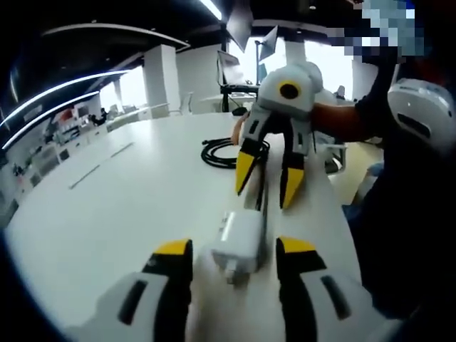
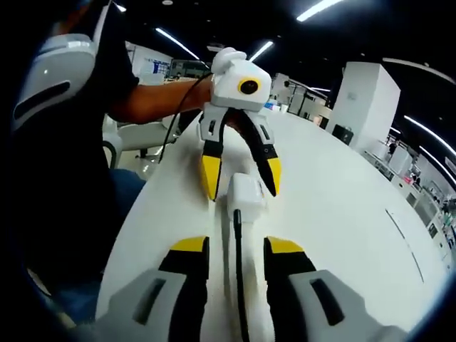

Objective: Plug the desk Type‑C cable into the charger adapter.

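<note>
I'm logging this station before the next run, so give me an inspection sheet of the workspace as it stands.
Surface: white table, bare around the work area.
Job's things: white charger adapter lies on the table between the jaws of the left gripper; whether the jaws touch it cannot be told. Type-C cable runs up between the jaws of the right gripper to the adapter; seating cannot be told.
Clutter: nothing seen.
Grippers: the two face each other across the adapter, both with jaws apart.
Cables: black coil lies on the table behind the right gripper.
Surroundings: open office with ceiling light strips, a white pillar, and a person's arm holding the right gripper.
</note>
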The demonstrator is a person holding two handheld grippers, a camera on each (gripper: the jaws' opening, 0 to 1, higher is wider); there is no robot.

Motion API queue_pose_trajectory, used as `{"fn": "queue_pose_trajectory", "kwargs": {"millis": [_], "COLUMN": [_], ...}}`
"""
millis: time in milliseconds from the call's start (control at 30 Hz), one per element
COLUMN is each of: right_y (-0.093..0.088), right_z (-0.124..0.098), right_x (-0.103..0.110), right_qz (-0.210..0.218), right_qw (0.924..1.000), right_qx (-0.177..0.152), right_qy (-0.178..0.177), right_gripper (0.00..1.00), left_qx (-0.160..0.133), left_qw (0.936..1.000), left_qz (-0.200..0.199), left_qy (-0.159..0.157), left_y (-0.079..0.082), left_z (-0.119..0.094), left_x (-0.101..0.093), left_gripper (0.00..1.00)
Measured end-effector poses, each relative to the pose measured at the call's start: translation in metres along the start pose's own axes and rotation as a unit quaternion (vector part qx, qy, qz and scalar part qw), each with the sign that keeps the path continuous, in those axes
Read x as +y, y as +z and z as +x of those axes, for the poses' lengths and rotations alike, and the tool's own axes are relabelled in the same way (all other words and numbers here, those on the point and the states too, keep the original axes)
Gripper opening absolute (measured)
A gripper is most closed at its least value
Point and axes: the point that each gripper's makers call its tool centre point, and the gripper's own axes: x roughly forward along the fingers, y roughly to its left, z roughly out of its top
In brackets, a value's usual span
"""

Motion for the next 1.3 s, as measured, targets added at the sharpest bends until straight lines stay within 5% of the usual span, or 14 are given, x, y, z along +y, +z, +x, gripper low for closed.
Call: {"fn": "queue_pose_trajectory", "kwargs": {"millis": [667, 1300], "right_y": [-0.039, -0.067], "right_z": [-0.073, -0.105], "right_x": [-0.007, -0.01], "right_qz": [0.044, 0.081], "right_qw": [0.9873, 0.9742], "right_qx": [0.05, 0.081], "right_qy": [-0.145, -0.195], "right_gripper": [0.3, 0.29], "left_qx": [-0.011, -0.014], "left_qw": [0.9983, 0.9971], "left_qz": [-0.007, -0.011], "left_qy": [0.058, 0.074], "left_y": [-0.002, -0.001], "left_z": [-0.011, -0.014], "left_x": [0.001, 0.001], "left_gripper": [0.47, 0.47]}}
